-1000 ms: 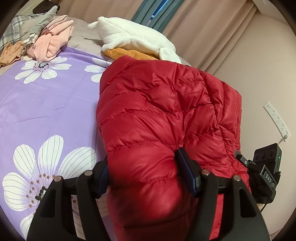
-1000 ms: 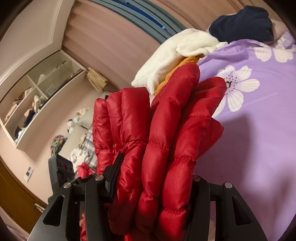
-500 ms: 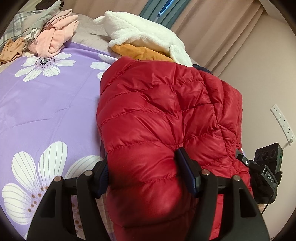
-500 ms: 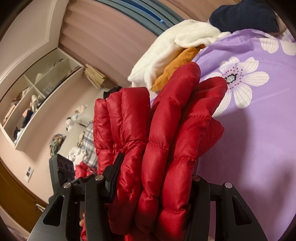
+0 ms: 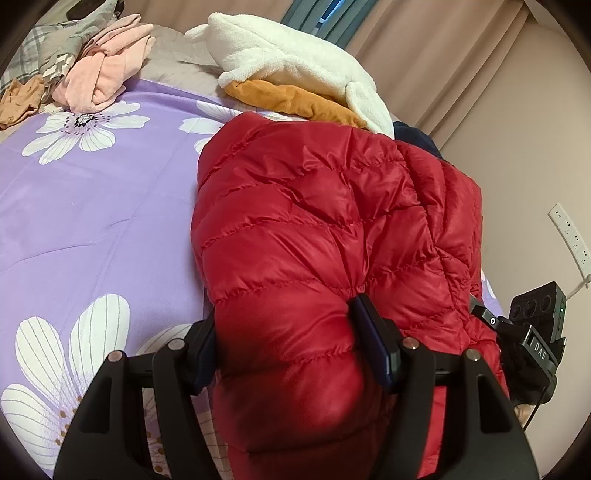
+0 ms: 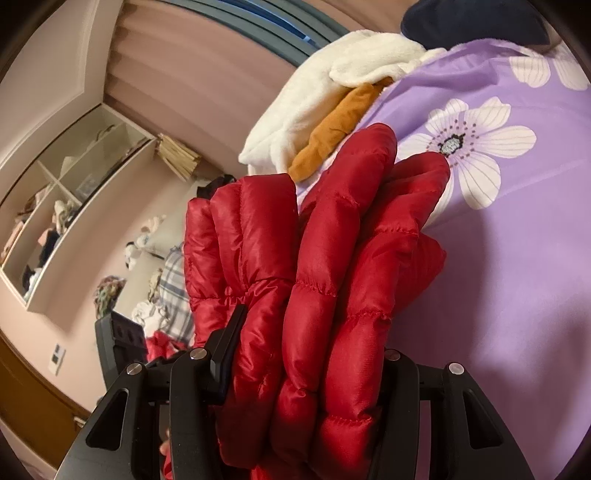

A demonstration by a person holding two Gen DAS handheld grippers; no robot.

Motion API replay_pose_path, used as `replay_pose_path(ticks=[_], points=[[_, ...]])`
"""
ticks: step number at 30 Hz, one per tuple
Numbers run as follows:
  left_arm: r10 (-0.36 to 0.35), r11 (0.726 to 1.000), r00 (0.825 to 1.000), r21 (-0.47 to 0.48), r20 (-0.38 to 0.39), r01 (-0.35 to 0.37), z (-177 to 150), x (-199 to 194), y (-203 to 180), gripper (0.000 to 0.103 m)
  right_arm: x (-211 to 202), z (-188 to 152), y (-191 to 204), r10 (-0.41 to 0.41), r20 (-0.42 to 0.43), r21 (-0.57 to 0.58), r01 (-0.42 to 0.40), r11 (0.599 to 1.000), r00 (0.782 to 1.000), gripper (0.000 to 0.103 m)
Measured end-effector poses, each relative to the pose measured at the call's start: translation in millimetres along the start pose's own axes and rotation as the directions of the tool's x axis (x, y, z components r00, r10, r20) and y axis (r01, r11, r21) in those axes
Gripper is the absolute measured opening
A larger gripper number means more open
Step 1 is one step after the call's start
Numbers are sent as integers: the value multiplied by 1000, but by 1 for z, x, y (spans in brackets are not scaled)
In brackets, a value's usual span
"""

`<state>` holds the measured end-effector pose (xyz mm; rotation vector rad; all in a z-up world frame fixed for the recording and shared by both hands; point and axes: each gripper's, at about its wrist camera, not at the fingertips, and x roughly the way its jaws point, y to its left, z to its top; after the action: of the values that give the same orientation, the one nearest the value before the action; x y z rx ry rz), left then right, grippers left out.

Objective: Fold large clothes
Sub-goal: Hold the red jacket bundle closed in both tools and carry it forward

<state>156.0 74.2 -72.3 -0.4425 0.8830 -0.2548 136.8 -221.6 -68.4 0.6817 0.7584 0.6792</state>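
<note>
The left tool (image 5: pixel 291 343) is closed on a thick fold of the red down jacket (image 5: pixel 332 229), which bulges between its two fingers and spreads forward and to the right of it. The right tool (image 6: pixel 306 354) is also clamped on the red down jacket (image 6: pixel 314 266); here several padded layers are squeezed together between the fingers and stand up in front of the camera.

The jacket lies on the bed, on a purple sheet (image 5: pixel 92 214) with white flowers. To the left of the left tool the sheet is bare for a long way. Ahead of this tool, beyond the far edge of the jacket, a white fleece garment (image 5: pixel 291 62) lies on top of an orange cloth (image 5: pixel 291 98). Far ahead on the left is a pink garment (image 5: pixel 107 79) beside some grey checked cloth. To the right of the right tool the purple sheet (image 6: pixel 517 277) is also bare.

The lower part of the jacket is cut off by the bottom of both views, and the right finger of the right tool is mostly hidden behind the padding. The bed's right edge, near the wall, is covered by the jacket. A dark blue thing (image 6: pixel 472 22) far ahead of the right tool is cut off at the top.
</note>
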Motion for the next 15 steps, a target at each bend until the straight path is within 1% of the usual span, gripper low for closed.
replay_pose_path(ticks=[10,15], points=[[23,1000,1000,4,-21,-23,-4,4,2,67,2,-8,-1,-73,-29,32,74,997,997,54],[53,999,998,15,-28,-53,-6,5,2,69,6,-11,-4,-127,-44,33,128,991,991,56]])
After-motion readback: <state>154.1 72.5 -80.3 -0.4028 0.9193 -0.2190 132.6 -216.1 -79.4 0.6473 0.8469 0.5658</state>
